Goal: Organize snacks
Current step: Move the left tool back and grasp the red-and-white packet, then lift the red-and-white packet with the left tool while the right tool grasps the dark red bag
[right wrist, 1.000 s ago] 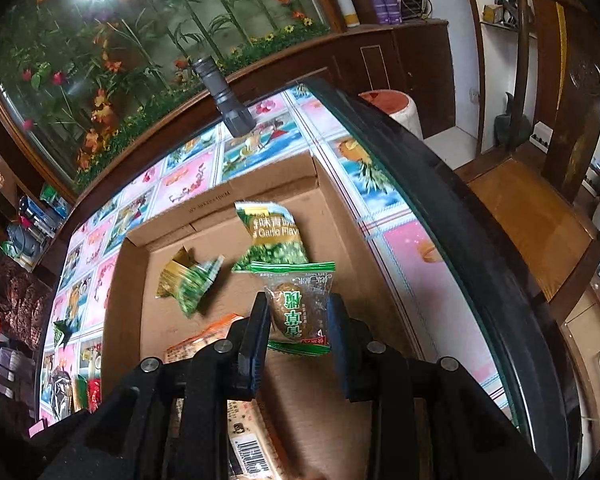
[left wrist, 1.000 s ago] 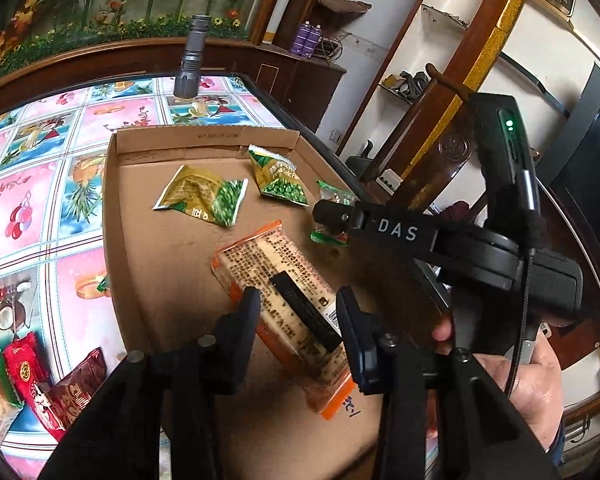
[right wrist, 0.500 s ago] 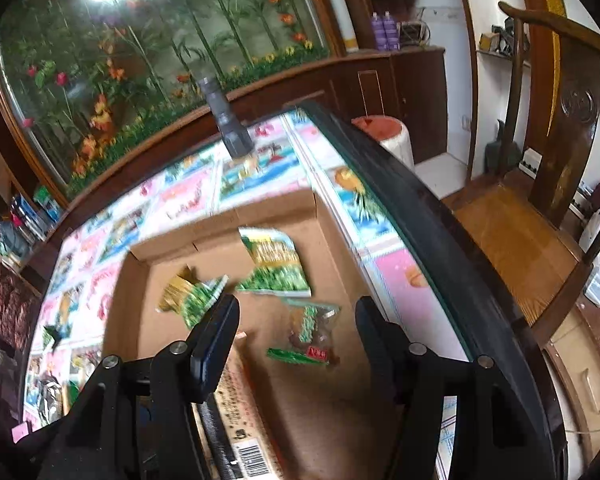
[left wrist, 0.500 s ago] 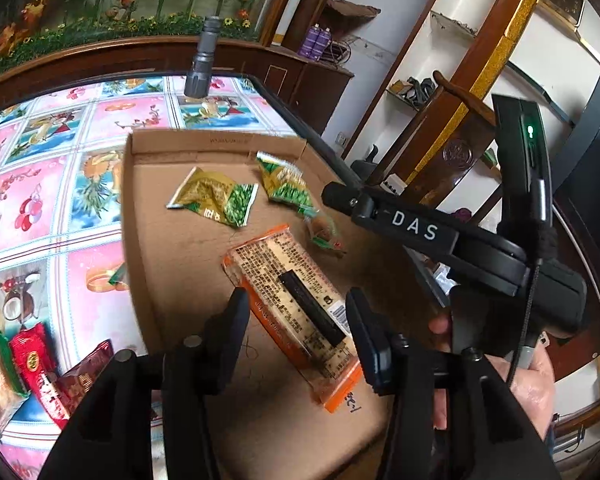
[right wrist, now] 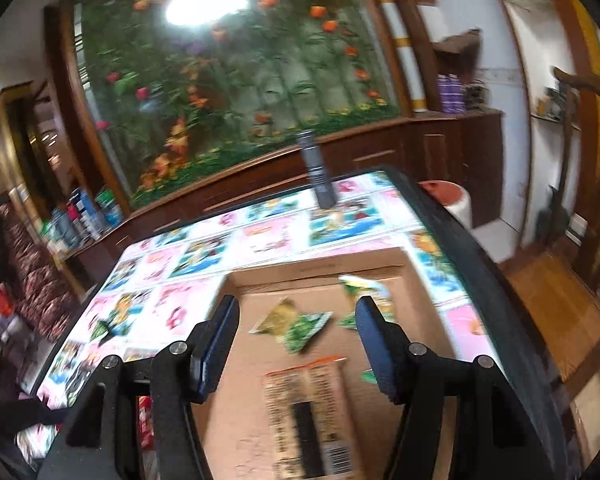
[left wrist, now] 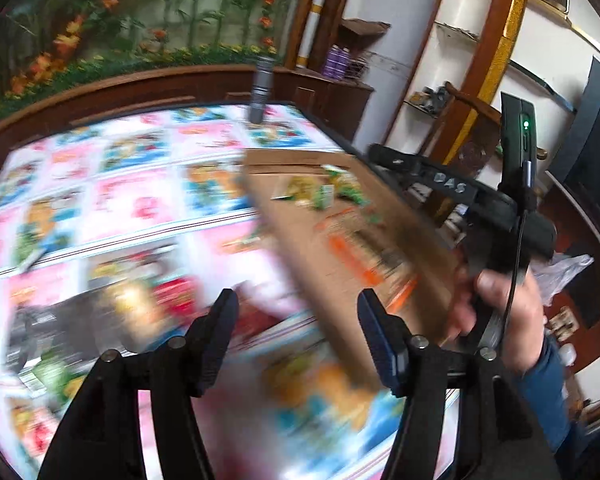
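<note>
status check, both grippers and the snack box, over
Left gripper open, fingers just widened, nothing between them. Right gripper open and empty above the cardboard box. Orange-edged cracker pack and green packets lie inside. Nothing blocking.

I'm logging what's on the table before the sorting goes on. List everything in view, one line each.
cardboard tray: one, brown, on the table's right side.
long orange-edged packet: one, printed label with a dark bar, in the tray's near part.
green-and-yellow packets: at least two, at the tray's far end; blur hides an exact count.
loose snacks: several, red and yellow, on the table left of the tray; too blurred to count.
grey cylinder: one, upright at the table's far edge.
table: one, pink and blue picture tiles, dark rim.
wooden chair: one, brown, right of the table.
left tool: black, open, nothing between its jaws.
right tool: black, open, empty, above the tray.
hand: one, holding the right tool's handle.
</note>
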